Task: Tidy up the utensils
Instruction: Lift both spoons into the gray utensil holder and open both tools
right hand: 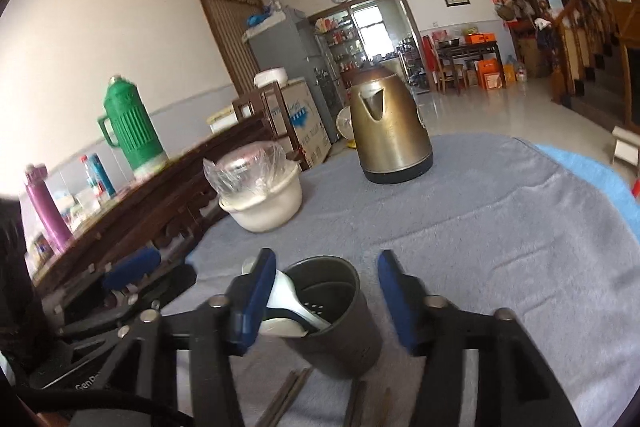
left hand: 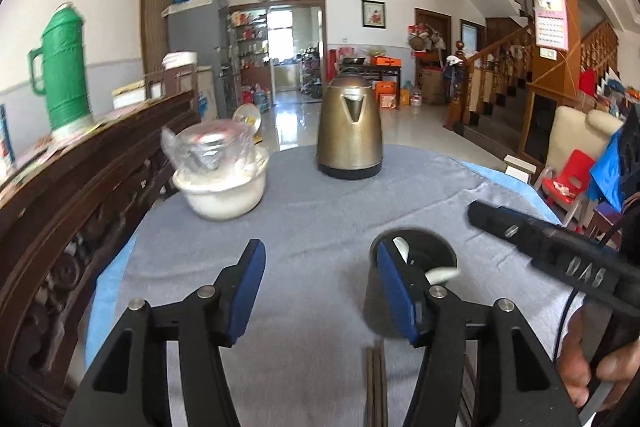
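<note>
**Both grippers spread, spoons in holder, chopsticks left on cloth**

Chopsticks (left hand: 375, 383) lay nearest, flat on the grey cloth (left hand: 304, 211) under my tools, not yet sorted. My left gripper (left hand: 320, 291) was spread wide and held nothing, hovering beside the dark utensil holder (left hand: 412, 291), probably lined up for a chopstick pick. White spoons (right hand: 288, 301) leaned inside the holder, handles over the rim, so that part looked done. My right gripper (right hand: 328, 297) was also spread and empty, straddling the holder. Bowl (left hand: 222, 193) and kettle (left hand: 349, 127) stood further back, well apart.

Bronze kettle (left hand: 349, 131) stands beside a white bowl (left hand: 221, 195) (plastic-wrapped).
</note>
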Demonstrator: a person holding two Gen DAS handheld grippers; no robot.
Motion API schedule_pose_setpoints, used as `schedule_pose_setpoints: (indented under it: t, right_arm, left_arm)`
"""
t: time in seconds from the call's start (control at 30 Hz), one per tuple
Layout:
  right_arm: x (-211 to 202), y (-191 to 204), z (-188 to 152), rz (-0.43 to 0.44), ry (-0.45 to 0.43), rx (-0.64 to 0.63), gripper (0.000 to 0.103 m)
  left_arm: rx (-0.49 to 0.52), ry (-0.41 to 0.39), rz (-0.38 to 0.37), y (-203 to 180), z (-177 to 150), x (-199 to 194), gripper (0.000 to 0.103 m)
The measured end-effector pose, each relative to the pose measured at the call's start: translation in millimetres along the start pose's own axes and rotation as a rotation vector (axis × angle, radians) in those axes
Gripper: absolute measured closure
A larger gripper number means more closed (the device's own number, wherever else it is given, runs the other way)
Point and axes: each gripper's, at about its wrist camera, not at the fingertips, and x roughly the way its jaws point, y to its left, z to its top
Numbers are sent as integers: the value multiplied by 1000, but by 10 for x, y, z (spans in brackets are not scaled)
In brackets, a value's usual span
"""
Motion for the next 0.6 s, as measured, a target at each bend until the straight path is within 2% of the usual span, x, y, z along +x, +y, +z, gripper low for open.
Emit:
schedule_pose_setpoints:
  t: [0.17, 0.27, 0.33, 0.4, 0.6]
  right_arm:
    - [-350, -8, -81, -10, -20, 47, 45]
    - [-509, -26, -153, -46, -5, 47, 48]
    - [-619, -81, -235, -70, 22, 65, 53]
    - [-671, -140, -334, -88, 65, 82, 64]
    - [-733, -260, -645, -113, 196, 104, 67]
  left_arm:
    - [-74, 62, 41, 232, -190, -183, 37]
    - [-105, 146, 58, 324, -390, -227, 37]
    - [-118, 173, 58, 349, -515, -256, 37]
    - [-121, 208, 56, 336, -645, -260, 37]
    - [-128, 335, 9, 206, -998, -180, 37]
